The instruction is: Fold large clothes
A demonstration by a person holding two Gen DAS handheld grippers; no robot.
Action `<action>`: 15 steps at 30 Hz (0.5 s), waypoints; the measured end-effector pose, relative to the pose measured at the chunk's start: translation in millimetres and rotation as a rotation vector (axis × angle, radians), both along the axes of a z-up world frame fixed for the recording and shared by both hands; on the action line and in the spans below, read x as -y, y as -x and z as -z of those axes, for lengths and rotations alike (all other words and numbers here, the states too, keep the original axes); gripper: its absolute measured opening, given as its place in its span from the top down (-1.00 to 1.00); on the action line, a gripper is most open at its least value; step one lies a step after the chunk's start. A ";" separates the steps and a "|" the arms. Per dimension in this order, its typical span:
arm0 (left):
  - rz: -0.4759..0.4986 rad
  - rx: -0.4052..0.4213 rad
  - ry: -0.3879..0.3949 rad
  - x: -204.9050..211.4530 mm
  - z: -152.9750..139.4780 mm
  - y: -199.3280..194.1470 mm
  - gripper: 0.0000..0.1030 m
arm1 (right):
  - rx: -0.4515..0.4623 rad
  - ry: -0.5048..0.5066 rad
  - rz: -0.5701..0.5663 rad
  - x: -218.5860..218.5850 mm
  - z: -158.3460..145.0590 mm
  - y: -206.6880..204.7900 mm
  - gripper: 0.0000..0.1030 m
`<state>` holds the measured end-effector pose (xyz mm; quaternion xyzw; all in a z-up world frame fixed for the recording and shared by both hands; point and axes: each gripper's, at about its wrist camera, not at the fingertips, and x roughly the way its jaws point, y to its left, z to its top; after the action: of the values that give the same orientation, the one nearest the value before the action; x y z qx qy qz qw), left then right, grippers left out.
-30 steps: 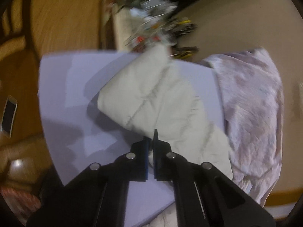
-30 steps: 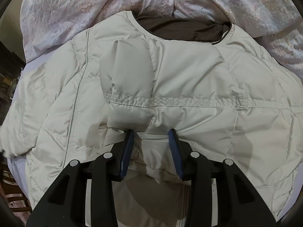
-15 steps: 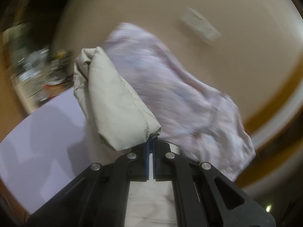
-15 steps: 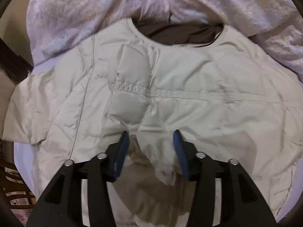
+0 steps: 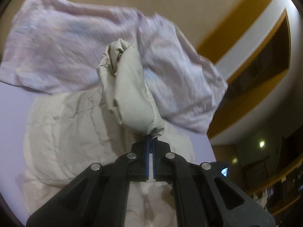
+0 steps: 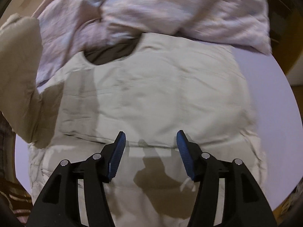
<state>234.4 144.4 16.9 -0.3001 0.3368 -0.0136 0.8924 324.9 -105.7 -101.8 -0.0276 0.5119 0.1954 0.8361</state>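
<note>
The left hand-held gripper (image 5: 151, 139) is clamping its blue pads tight on the cuff end of the sleeve (image 5: 132, 92) of the cream quilted jacket (image 6: 151, 98), and the sleeve is hanging lifted above the jacket's body. The right hand-held gripper (image 6: 150, 149) is hovering above the jacket's lower half with its jaws standing apart, having just been opening, and nothing is sitting between the pads; only their shadow is falling on the fabric. The jacket is lying spread across a pale lilac bench (image 6: 280, 117), its dark-lined neck opening (image 6: 111, 54) pointing to the far side, where a crumpled pinkish cloth (image 6: 170, 9) is overlapping its collar edge. No brand, label or writing is showing legibly anywhere. Bare bench is showing to the right of the jacket up to the curved right edge, and a narrower strip is showing at the near left.
</note>
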 end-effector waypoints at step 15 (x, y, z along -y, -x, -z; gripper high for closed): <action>0.178 -0.292 -0.084 71.6 102.4 -33.8 -0.14 | 0.004 -0.028 0.083 41.4 1.0 -4.0 -0.12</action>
<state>268.2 72.8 -85.5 -0.2301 0.4882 -0.0346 0.8411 328.9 -147.1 -102.7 0.0051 0.5082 0.1679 0.8447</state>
